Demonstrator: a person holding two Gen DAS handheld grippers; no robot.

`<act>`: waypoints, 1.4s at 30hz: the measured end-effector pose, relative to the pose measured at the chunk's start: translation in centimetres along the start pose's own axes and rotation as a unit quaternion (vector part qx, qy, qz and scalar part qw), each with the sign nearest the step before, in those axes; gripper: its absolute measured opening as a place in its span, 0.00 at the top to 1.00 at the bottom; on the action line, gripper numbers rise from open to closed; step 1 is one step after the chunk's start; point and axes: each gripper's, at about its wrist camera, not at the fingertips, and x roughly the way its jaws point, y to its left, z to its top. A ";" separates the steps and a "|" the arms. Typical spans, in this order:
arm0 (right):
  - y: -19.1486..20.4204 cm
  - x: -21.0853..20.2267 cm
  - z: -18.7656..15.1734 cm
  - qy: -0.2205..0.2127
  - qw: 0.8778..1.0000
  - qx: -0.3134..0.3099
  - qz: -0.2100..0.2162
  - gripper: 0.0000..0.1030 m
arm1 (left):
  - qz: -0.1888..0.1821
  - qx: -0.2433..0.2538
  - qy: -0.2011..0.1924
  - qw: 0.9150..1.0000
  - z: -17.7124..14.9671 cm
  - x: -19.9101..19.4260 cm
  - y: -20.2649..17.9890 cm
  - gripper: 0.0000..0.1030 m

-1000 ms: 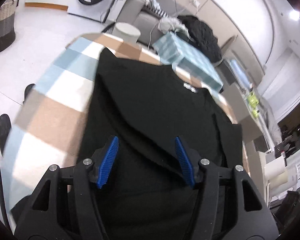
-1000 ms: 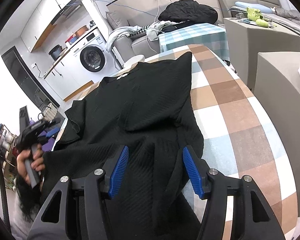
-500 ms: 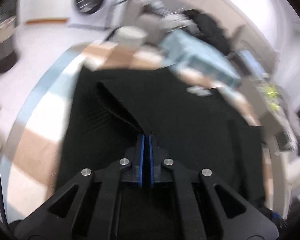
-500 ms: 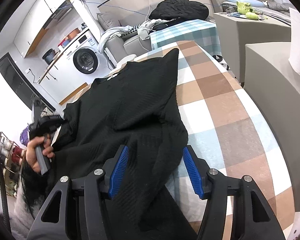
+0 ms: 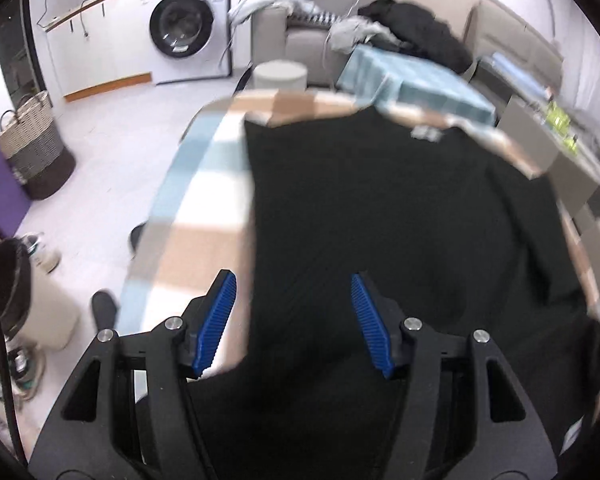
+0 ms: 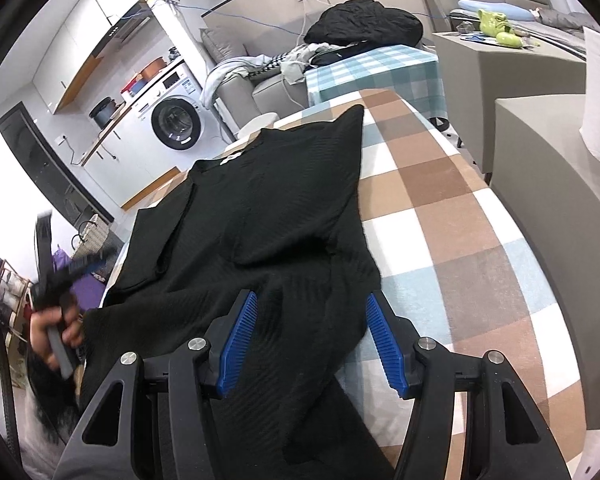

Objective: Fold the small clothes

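Note:
A black knitted top point(image 5: 380, 208) lies spread on the checked tablecloth point(image 5: 204, 184), its white neck label point(image 5: 426, 133) at the far end. My left gripper point(image 5: 292, 316) hovers over the top's near left edge. Its jaws are opening, and the blue pads point(image 5: 216, 320) stand apart with cloth below them and nothing pinched. In the right wrist view the same top point(image 6: 268, 208) has bunched folds at its near end. My right gripper point(image 6: 312, 340) stands open above those folds, gripping nothing. At that view's left edge a hand point(image 6: 56, 328) holds the blurred left gripper.
Past the table's far end stand a washing machine point(image 5: 182, 28), a round white stool point(image 5: 280, 74) and a teal checked table point(image 5: 412, 80) with piled clothes. A woven basket point(image 5: 32, 140) sits on the floor at the left. Grey cabinets point(image 6: 540, 208) border the table's right side.
My left gripper shut over the top half a second ago, and it now stands open again nearer the top's left edge. The diagonal fold on that side is gone. The right gripper kept still.

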 end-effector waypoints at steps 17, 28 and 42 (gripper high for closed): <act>1.0 -0.1 -0.3 0.003 1.000 -0.007 -0.002 0.43 | 0.009 -0.070 -0.014 0.997 -4.4 -1.1 6.4 0.93; -2.2 -1.9 -2.7 0.042 0.999 0.001 -0.006 0.35 | 0.002 -0.096 -0.046 0.994 -9.6 -8.1 7.4 0.33; -5.3 0.7 -0.5 0.031 0.999 0.026 -0.020 0.90 | 0.009 -0.134 -0.032 0.990 -15.3 -11.1 9.8 0.33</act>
